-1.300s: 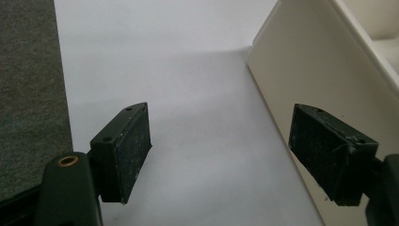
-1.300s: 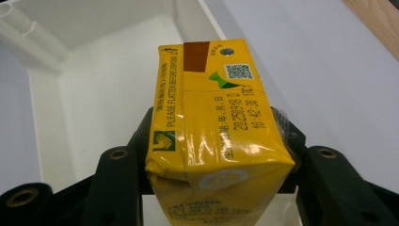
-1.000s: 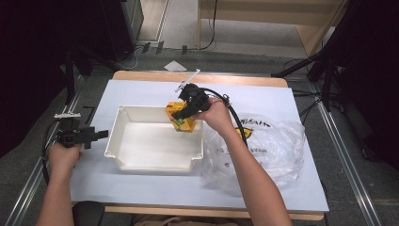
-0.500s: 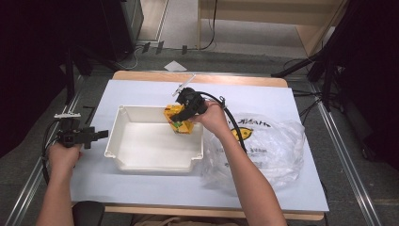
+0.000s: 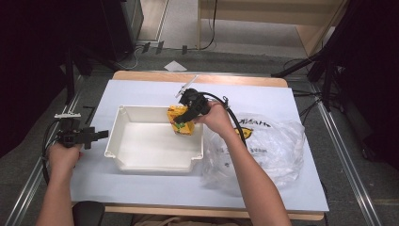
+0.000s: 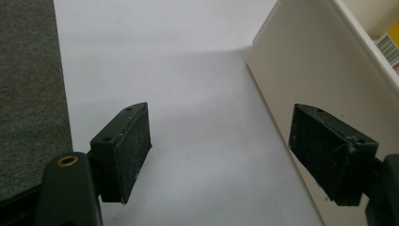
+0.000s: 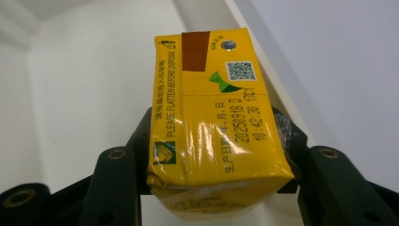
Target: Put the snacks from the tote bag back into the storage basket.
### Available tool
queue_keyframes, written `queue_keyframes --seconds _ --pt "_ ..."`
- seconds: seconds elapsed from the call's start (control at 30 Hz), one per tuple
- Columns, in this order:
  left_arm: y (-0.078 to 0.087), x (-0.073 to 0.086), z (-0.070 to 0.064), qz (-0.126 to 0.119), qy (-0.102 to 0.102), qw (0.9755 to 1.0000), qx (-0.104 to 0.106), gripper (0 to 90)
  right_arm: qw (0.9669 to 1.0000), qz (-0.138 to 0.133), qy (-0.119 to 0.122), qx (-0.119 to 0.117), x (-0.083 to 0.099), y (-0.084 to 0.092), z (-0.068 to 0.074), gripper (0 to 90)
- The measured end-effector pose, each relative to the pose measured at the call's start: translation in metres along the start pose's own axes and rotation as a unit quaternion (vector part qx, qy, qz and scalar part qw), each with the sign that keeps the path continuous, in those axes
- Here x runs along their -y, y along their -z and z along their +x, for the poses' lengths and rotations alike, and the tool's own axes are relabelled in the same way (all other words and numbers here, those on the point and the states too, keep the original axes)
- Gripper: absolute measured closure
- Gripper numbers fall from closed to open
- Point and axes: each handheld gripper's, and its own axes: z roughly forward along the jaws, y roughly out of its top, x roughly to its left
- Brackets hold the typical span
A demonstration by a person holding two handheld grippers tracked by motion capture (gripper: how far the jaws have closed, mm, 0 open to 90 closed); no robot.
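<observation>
- While the right gripper (image 5: 184, 117) holds the yellow drink box (image 5: 180, 121) tight between its two black jaws, the box hangs over the far right corner of the white bin (image 5: 155, 162).
- In the right gripper view, the yellow drink box (image 7: 214, 127) is pinched at its sides, one jaw on each side, and the white wall of the bin (image 7: 94, 70) is right behind it.
- The box looks like it is just over the rim, and I cannot tell if it touches the bin floor yet.
- The left gripper (image 5: 101, 135) rests at the left of the bin, just beside its outer wall. Its jaws stand wide and hold nothing.
- In the left gripper view, the two black pads (image 6: 126, 146) are far apart, with only the pale table cover (image 6: 188, 117) between them and the bin wall (image 6: 301, 70) at one side.
- A clear plastic bag (image 5: 268, 146) lies crumpled on the table to the right of the bin, under the person's right arm.
- I cannot see anything else lying inside the bin, so the drink box seems to be the first thing going in.
- What looks done: the box is picked up and brought to the bin.
- What looks left: lower the box into the bin, let the jaws go wide, and pull the gripper away. The bag is too crinkly to show if more things wait inside.
</observation>
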Motion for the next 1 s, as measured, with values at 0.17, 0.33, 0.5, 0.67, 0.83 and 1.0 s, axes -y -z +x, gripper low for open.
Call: queue_keyframes --seconds 0.17,0.33,0.5,0.67,0.83,1.0 --pt "0.000 0.000 0.000 -0.001 0.000 1.0000 -0.001 22.6 0.9999 0.008 -0.006 -0.004 0.004 0.003 -0.002 50.5" --pt "-0.001 0.000 -0.001 0.000 -0.001 1.0000 0.001 22.6 0.9999 0.009 -0.007 -0.006 0.008 0.005 -0.003 50.4" --pt "0.000 0.000 -0.001 -0.001 0.000 1.0000 0.000 22.6 0.9998 0.017 -0.008 -0.006 0.010 0.007 -0.004 50.1" --pt "-0.001 0.000 -0.001 0.001 -0.001 1.0000 0.001 22.6 0.9998 0.019 -0.009 -0.006 0.012 0.009 -0.005 49.9" --pt "-0.001 0.000 -0.001 0.000 -0.001 1.0000 0.001 22.6 0.9996 0.025 -0.009 -0.003 0.015 0.010 -0.003 49.6" --pt "-0.001 0.000 -0.002 0.001 0.000 1.0000 0.001 22.6 0.9996 0.028 -0.005 -0.002 0.016 0.010 -0.004 49.5"
